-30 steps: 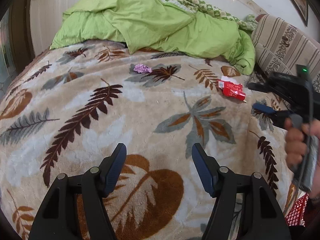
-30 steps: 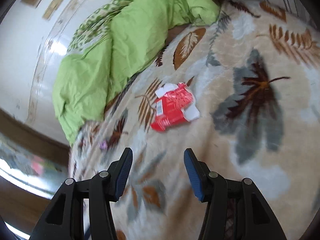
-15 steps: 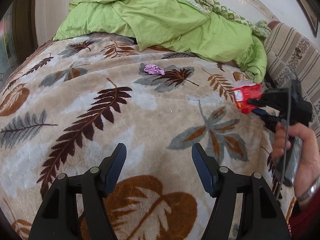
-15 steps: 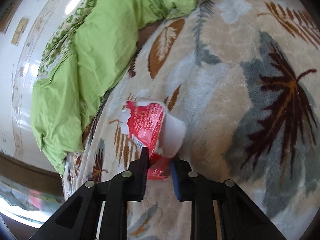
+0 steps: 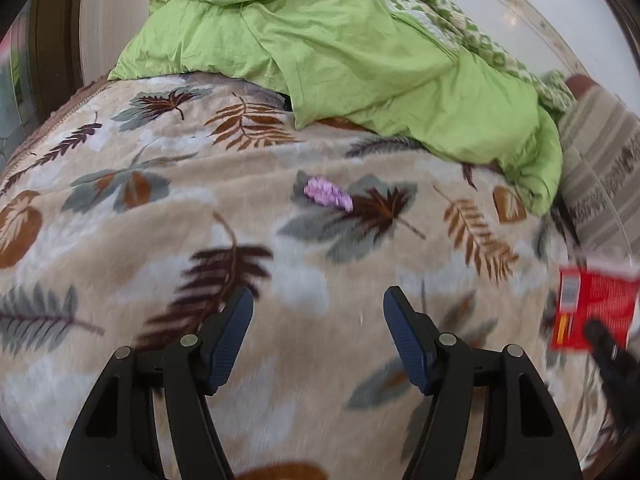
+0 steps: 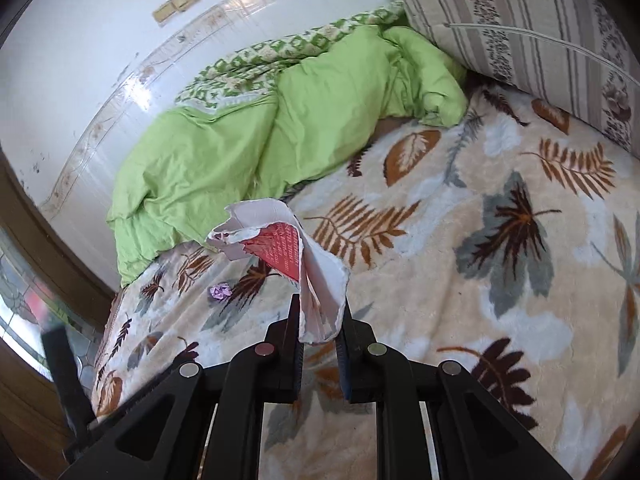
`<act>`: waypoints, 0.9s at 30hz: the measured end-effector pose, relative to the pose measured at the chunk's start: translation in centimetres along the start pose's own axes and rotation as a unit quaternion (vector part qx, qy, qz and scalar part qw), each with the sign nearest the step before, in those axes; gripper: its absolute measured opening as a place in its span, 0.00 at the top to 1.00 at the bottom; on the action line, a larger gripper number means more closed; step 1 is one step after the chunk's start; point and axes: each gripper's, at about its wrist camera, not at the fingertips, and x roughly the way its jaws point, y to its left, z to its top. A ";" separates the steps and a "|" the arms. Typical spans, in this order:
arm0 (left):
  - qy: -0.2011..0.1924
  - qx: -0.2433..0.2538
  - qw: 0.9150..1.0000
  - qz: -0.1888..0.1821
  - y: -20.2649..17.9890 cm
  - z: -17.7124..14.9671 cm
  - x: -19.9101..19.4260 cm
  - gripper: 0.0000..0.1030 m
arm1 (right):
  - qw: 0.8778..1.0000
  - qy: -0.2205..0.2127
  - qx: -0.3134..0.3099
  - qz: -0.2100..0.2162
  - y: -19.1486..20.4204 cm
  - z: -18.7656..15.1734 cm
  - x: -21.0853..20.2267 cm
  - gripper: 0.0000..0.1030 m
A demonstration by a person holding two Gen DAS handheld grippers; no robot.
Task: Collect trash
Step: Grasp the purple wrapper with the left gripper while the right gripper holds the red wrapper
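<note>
No text can be read in either view. The red wrapper (image 6: 286,254) carries rows of small white print on its red face, seen from the right wrist camera, but the characters are too small and too bent by the crumpled foil to make out. From the left wrist camera the same red wrapper (image 5: 592,308) shows at the right edge with a pale panel like a barcode on its left side and a yellow strip below it, all smeared by motion blur. The striped cushion (image 6: 532,28) at the far right bears only a dark ornamental pattern, not letters.
</note>
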 end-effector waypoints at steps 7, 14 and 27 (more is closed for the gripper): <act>0.045 -0.061 0.997 -0.022 0.0 6.2 7.3 0.44 | 1.000 0.000 0.013 -0.005 -1.2 1.1 1.0 0.86; 0.080 -0.075 0.994 0.000 -0.4 8.5 13.1 0.60 | 1.000 -0.008 0.010 0.000 -1.5 1.5 0.7 0.86; 0.041 -0.005 0.999 -0.030 -0.4 3.1 6.8 0.78 | 1.000 -0.003 -0.022 0.000 0.0 0.6 0.7 0.86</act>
